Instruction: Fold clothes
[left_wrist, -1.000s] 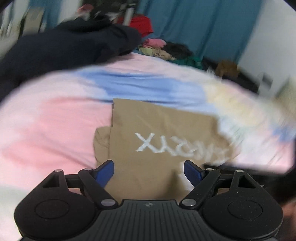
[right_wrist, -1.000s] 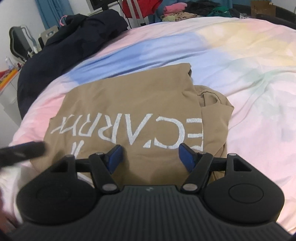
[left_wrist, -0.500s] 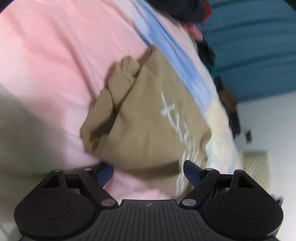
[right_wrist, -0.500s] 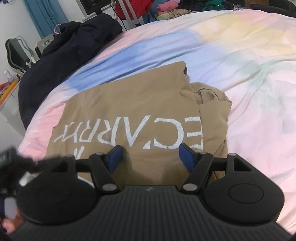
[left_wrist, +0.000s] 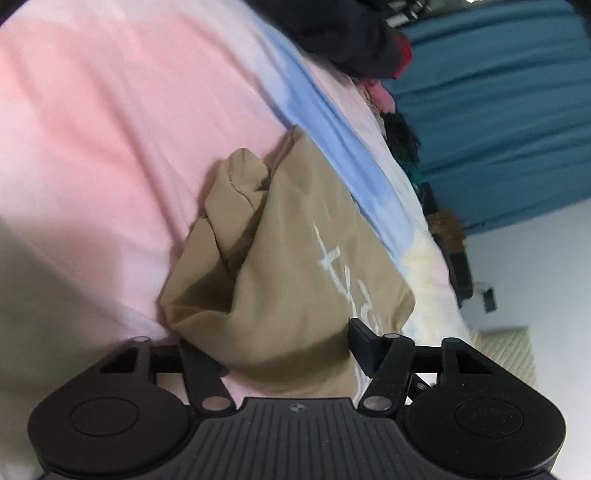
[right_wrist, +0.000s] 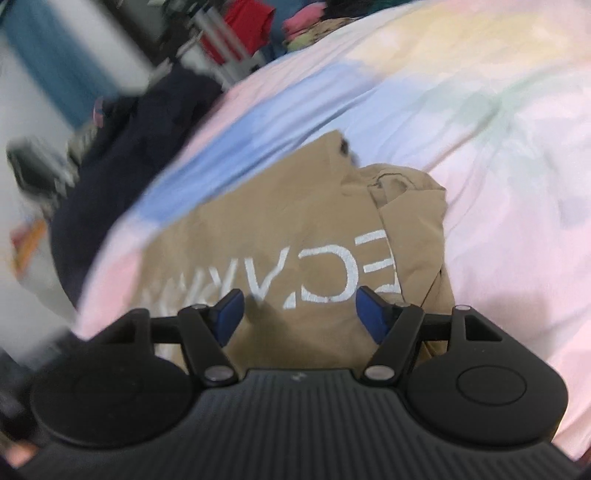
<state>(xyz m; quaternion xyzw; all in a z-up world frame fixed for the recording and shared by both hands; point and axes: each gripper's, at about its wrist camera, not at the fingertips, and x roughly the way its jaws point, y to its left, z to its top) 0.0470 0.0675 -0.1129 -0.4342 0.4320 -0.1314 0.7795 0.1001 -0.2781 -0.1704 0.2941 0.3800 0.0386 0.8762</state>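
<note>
From my left wrist camera, my left gripper (left_wrist: 288, 345) sits low at the near corner of the tan shirt (left_wrist: 295, 266), which lies on the bed sheet (left_wrist: 110, 122), a sheet of pink, blue and pale yellow patches. My fingers are closing, with a bunched fold of the tan cloth between them. The right finger (left_wrist: 364, 343) shows dark against the cloth; the left 1 is hidden behind the fold, so I cannot tell whether the pads press the fabric yet. The whole view is tilted. A crumpled sleeve (left_wrist: 236, 184) pokes out on the shirt's left side, and white lettering (left_wrist: 343, 273) runs along its right part. Far off, a dark garment (left_wrist: 343, 33) lies at the bed's far edge, and a blue curtain (left_wrist: 498, 110) hangs on the right.

From my right wrist camera, my right gripper (right_wrist: 299, 314) hovers over the near edge of the same tan shirt (right_wrist: 277, 229). My 2 blue fingers (right_wrist: 231, 310) stand spread apart, gripping nothing, with the white lettering (right_wrist: 332, 273) showing between them. The shirt's bunched collar end (right_wrist: 402, 195) lies on its right side. The bed sheet (right_wrist: 498, 147) spreads far and right. The dark garment (right_wrist: 122, 158) is heaped at the far left, and something red (right_wrist: 247, 22) hangs beyond the bed, blurred.
</note>
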